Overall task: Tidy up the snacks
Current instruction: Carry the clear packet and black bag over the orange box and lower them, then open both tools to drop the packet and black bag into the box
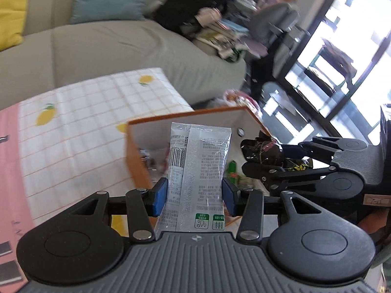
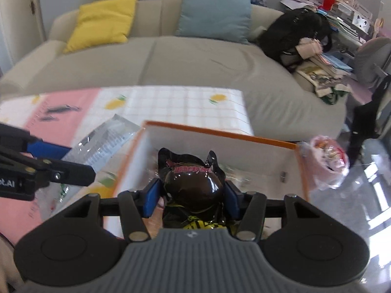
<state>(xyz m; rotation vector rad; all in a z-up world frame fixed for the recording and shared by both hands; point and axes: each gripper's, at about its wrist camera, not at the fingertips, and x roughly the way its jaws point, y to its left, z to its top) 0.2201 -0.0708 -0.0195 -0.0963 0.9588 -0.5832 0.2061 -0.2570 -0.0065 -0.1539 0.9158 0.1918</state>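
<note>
Snacks are being held in both grippers above the table: a flat silver-grey foil sachet printed with a barcode is being pinched upright between the blue pads of the left gripper, whose jaws are standing partly apart at the width of the packet, while a glossy black puffed wrapper with pink and yellow lettering is being clasped between the blue pads of the right gripper, its jaws likewise partly apart and pressed on the sides of the bulge. Just beyond both packets an orange-edged cardboard box with white inner walls is being seen with loose wrapped sweets lying blurred in its bottom. Under the box a white checked tablecloth with yellow lemons and a pink band is being shown. Farther back, a beige fabric sofa is being occupied by a yellow cushion, a blue-green cushion and a black bag.
</note>
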